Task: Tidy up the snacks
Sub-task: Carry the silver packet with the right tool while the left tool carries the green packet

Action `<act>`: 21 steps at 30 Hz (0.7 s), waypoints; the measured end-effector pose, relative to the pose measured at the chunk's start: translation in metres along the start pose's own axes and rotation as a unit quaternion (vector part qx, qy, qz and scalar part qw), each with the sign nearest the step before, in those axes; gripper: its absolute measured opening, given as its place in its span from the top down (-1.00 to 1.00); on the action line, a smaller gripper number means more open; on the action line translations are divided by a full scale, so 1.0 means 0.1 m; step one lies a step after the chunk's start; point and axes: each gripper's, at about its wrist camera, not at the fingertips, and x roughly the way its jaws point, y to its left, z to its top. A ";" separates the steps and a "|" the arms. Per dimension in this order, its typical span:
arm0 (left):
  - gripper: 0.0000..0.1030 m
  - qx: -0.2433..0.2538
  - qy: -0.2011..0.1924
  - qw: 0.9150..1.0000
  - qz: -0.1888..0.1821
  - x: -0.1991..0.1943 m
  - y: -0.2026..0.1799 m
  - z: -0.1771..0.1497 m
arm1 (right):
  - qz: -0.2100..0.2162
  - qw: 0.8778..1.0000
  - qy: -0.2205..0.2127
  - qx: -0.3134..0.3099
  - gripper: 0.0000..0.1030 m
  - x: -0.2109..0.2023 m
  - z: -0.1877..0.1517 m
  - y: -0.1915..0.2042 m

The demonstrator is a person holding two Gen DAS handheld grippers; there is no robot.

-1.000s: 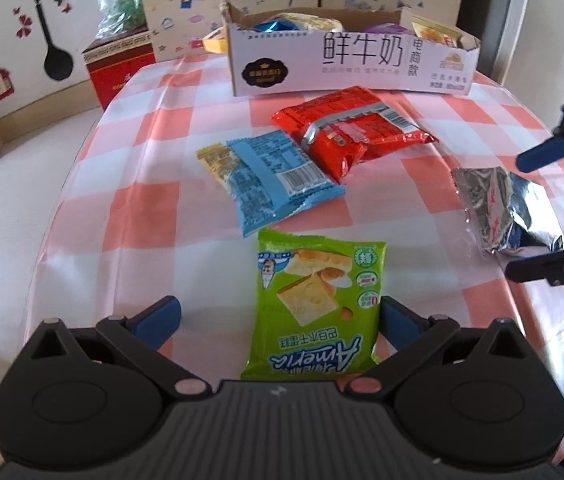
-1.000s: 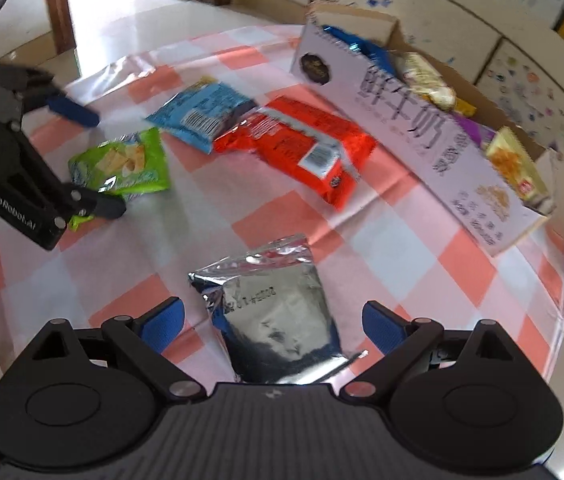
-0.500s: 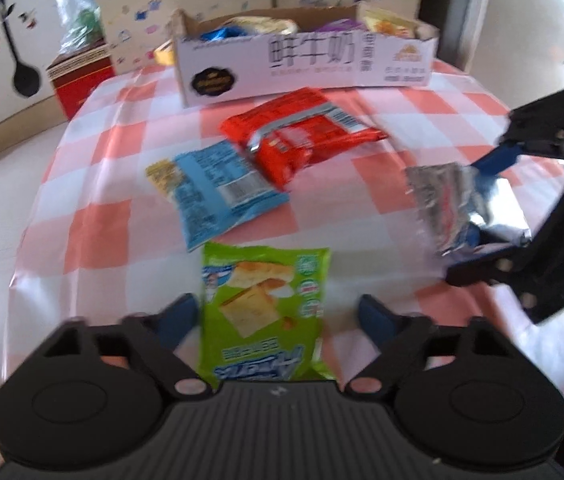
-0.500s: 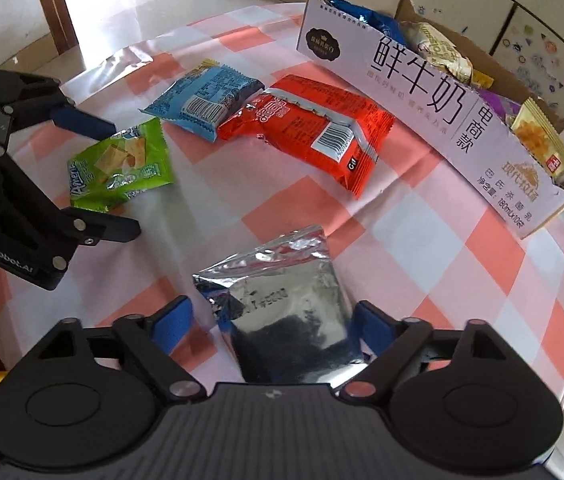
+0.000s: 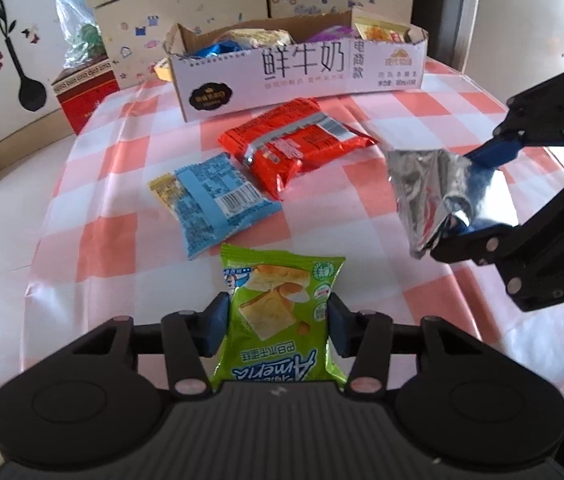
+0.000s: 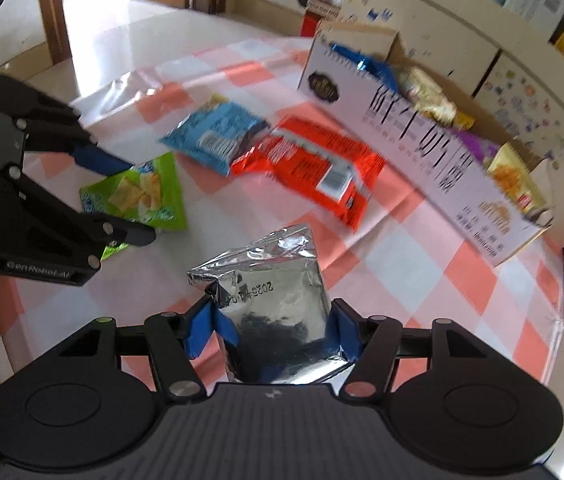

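Left wrist view shows both grippers, wide open a moment ago, now squeezing a snack each: left gripper (image 5: 277, 326) grasps the green cracker packet (image 5: 280, 316) at the table's near edge, right gripper (image 6: 274, 326) has lifted the shiny silver foil packet (image 6: 270, 300), so both can go to the white cardboard box (image 5: 301, 76) at the far edge.

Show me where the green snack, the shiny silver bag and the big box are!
green snack (image 5: 278, 312), left wrist view, middle of the packet's front.
silver bag (image 6: 270, 300), right wrist view, middle of the foil, just below the printed date.
box (image 5: 301, 68), left wrist view, its printed front wall.
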 end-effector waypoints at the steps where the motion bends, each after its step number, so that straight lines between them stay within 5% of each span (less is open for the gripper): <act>1: 0.05 0.001 -0.003 1.000 0.005 -0.02 0.00 0.00 | -0.002 1.000 -0.006 0.004 -0.33 -0.03 0.01 -0.01; 21: 0.05 0.008 -0.077 0.997 0.030 -0.39 0.06 0.31 | -0.042 0.994 -0.099 0.027 -0.33 -0.39 0.17 -0.12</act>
